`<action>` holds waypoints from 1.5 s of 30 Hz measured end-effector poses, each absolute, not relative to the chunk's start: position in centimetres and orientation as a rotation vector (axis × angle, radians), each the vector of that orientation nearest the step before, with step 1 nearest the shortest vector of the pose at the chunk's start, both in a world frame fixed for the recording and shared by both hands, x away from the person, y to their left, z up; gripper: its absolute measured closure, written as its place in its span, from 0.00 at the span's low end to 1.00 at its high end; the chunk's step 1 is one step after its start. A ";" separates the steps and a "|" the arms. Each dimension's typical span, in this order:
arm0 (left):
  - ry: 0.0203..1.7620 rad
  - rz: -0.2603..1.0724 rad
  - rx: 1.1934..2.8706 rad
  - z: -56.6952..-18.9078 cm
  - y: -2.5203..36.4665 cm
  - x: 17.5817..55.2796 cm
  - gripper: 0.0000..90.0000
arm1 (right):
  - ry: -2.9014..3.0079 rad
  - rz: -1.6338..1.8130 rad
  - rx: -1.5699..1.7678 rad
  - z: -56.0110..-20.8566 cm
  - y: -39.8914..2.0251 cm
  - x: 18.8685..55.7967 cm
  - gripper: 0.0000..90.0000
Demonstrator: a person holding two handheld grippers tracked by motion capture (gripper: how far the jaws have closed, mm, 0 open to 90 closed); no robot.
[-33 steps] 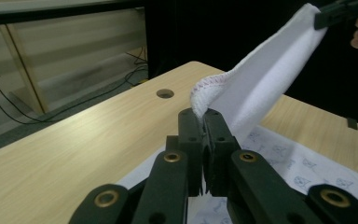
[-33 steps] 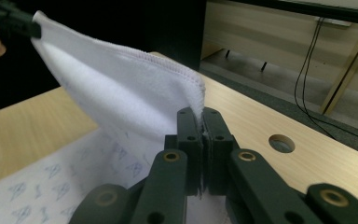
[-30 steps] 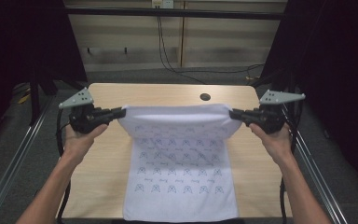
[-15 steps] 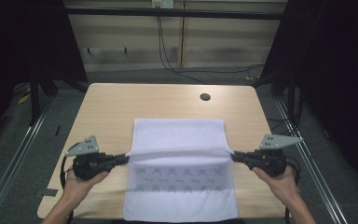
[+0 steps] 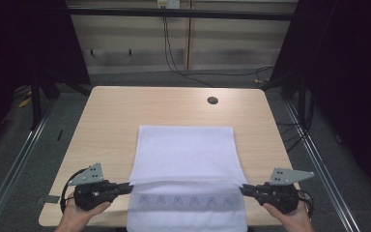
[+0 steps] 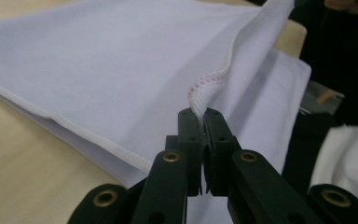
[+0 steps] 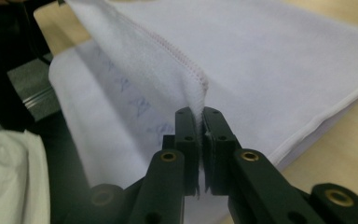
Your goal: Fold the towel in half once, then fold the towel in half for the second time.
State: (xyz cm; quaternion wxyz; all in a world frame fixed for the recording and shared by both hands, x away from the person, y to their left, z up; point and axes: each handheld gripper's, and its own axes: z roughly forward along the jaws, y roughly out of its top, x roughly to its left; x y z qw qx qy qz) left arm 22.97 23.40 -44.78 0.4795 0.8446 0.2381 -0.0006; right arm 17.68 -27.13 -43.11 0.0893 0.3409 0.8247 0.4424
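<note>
Left gripper pinching towel corner | right gripper easing its jaws, hem between them | towel folded over on table

This looks like a lab or test room made for filming, not a home. A plain light wooden table with a round dark hole near its far edge stands alone on a grey floor. Long grey metal rails run along both sides of the table. Black curtains hang at the left and right. Black cables trail down a bare tan panel wall at the back and lie across the floor.
</note>
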 end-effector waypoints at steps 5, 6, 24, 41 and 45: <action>0.525 -0.102 2.235 -47.6 23.0 22.4 0.94 | 2.648 1.174 1.054 -47.4 -26.4 16.8 0.89; 0.525 -0.102 2.235 -47.6 23.0 22.4 0.94 | 2.648 1.174 1.054 -47.4 -26.4 16.8 0.89; 0.616 -0.119 2.092 -46.9 22.8 26.5 0.72 | 2.498 1.294 1.089 -46.0 -27.7 18.1 0.73; 0.813 0.091 2.191 -49.9 19.7 36.7 0.76 | 2.465 1.113 1.176 -48.8 -23.5 32.4 0.71; 0.809 0.092 2.198 -49.9 19.6 36.5 0.75 | 2.468 1.104 1.185 -49.5 -23.0 33.3 0.71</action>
